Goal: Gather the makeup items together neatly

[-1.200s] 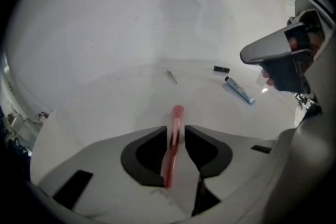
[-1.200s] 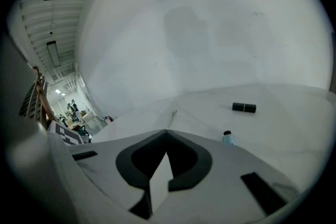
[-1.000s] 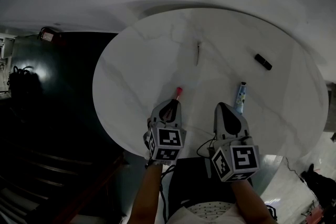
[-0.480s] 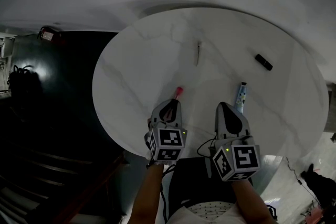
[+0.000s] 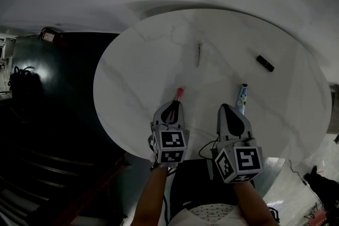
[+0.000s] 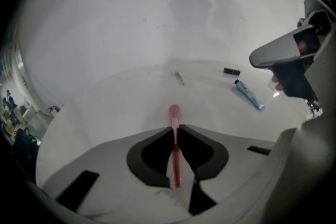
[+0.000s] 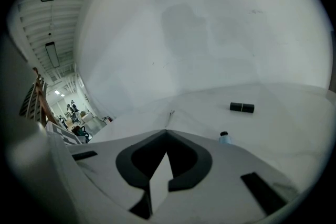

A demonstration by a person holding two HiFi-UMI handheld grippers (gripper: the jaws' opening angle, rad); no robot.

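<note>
The gathering looks barely begun, judging from how the four items lie scattered across the round white counter.

At the left, the left hand-held gripper is clamped on a slim pink stick. The jaws pinch its shaft, and its rounded tip pokes out ahead of them over the near part of the counter. Whether that tip touches the surface cannot be told. Further out, near the middle of the counter, a thin grey stick lies alone, well apart from everything else.

The right hand-held gripper is closed with nothing between its jaws. Just beyond it lies a pale blue tube with a dark cap, pointing away from the person. Furthest right, a short black tube rests apart from the blue one.

So one item is in a grip and three are left to be brought together; no gathering spot is evident yet.

Both hand-held grippers sit side by side at the near edge of the counter, aimed away from the person and slanting down toward the surface. The forearms come up from the bottom of the head view, roughly parallel.
</note>
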